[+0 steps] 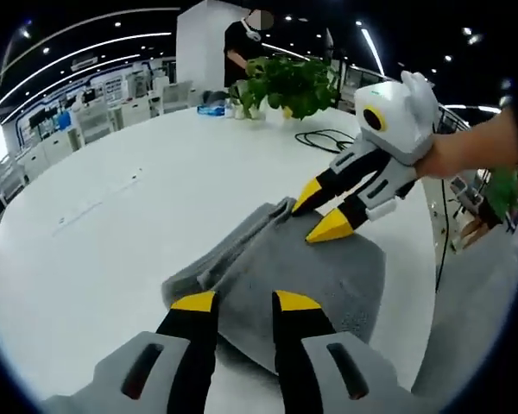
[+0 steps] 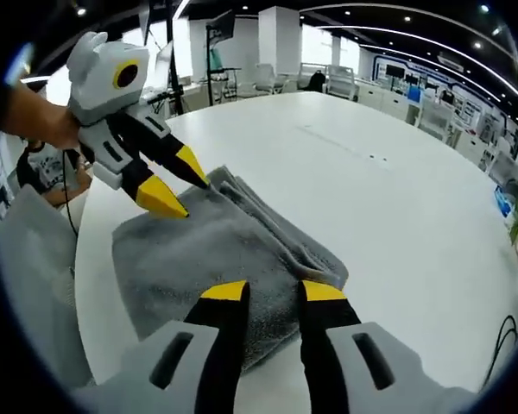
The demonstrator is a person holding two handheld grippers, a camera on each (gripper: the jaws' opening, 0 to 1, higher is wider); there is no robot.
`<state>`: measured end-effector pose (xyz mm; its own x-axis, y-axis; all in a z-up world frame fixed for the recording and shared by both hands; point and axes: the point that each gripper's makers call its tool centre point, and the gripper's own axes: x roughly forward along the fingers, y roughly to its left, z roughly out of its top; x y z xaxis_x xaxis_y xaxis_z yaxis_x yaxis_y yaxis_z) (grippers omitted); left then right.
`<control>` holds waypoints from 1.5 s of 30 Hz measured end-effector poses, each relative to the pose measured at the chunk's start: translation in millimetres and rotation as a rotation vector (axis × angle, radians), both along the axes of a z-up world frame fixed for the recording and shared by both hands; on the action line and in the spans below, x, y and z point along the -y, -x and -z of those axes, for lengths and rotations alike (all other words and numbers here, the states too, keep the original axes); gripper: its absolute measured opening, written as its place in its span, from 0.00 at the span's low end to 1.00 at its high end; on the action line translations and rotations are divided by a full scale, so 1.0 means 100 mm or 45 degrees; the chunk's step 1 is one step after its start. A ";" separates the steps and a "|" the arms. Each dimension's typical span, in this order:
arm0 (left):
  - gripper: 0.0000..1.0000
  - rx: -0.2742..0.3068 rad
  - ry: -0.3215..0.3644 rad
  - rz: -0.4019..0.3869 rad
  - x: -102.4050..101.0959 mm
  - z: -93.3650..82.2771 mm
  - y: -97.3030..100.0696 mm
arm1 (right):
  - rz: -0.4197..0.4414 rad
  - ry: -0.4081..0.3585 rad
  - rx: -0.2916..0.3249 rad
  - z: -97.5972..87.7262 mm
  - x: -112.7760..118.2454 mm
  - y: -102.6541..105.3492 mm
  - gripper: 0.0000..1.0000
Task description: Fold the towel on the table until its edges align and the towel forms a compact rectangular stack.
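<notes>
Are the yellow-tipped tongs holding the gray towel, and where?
Nothing is clearly held. Both tongs, left and right, are open, tips resting on the folded towel near opposite edges; none of it is pinched between them.

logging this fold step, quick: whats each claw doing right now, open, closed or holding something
Left claw: open, jaws parted over the near edge of the folded grey terry towel, gripping nothing.
Right claw: open, over the opposite edge, gripping nothing.
</notes>
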<state>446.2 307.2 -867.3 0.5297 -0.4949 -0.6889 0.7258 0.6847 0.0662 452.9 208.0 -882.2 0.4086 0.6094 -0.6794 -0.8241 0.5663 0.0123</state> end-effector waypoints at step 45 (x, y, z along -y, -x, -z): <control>0.40 -0.125 0.016 -0.129 -0.10 0.32 0.15 | 0.277 -0.171 -0.130 0.23 0.14 0.26 0.30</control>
